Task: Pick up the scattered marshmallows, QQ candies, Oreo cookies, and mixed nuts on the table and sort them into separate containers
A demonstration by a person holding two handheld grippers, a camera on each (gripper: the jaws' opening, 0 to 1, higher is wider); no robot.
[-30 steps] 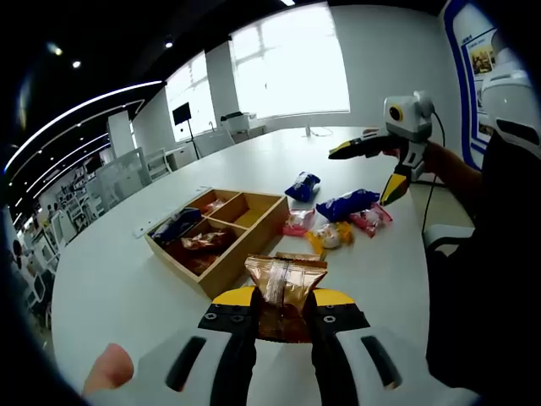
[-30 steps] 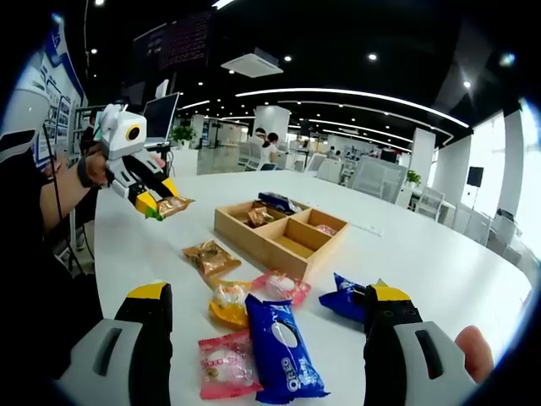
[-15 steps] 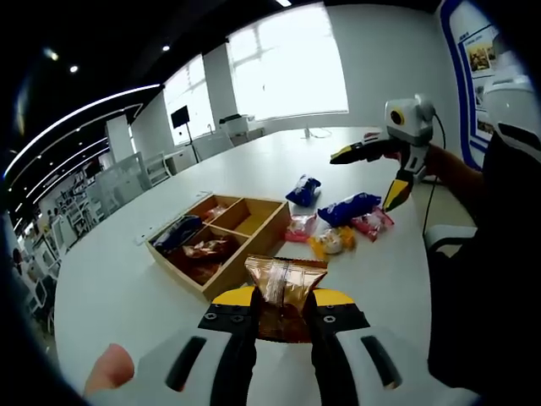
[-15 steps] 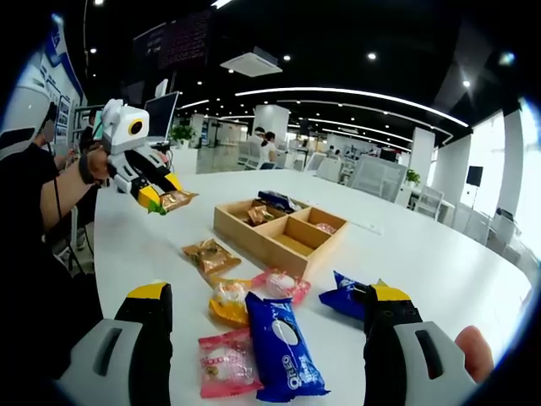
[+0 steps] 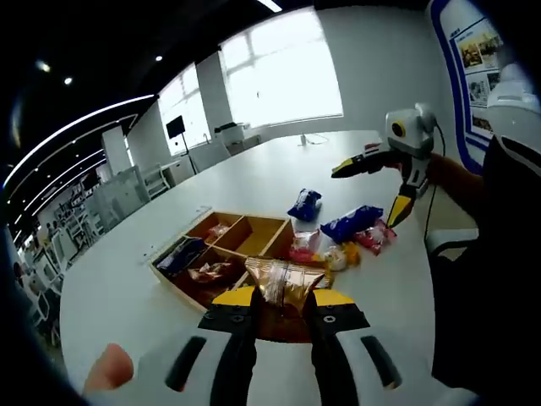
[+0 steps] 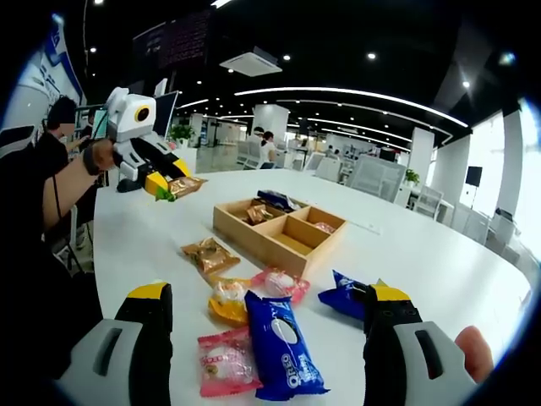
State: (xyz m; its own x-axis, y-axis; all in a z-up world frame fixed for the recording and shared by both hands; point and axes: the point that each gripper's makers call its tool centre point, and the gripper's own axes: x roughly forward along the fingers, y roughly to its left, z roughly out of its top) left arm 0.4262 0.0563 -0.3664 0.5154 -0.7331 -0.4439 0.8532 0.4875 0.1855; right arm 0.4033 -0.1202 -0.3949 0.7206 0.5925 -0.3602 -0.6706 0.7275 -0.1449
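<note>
Left tongs [image 5: 281, 315] raised, clamping nut packet [image 5: 284, 282]

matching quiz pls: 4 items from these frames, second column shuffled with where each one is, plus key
1. brown packet
2. Oreo pack
3. left claw
4. right claw

A. open above the table
B. flat on the table by the pink packets
C. held in the left claw
D. shut on a packet

Pairs: 1-C, 2-B, 3-D, 4-A
</note>
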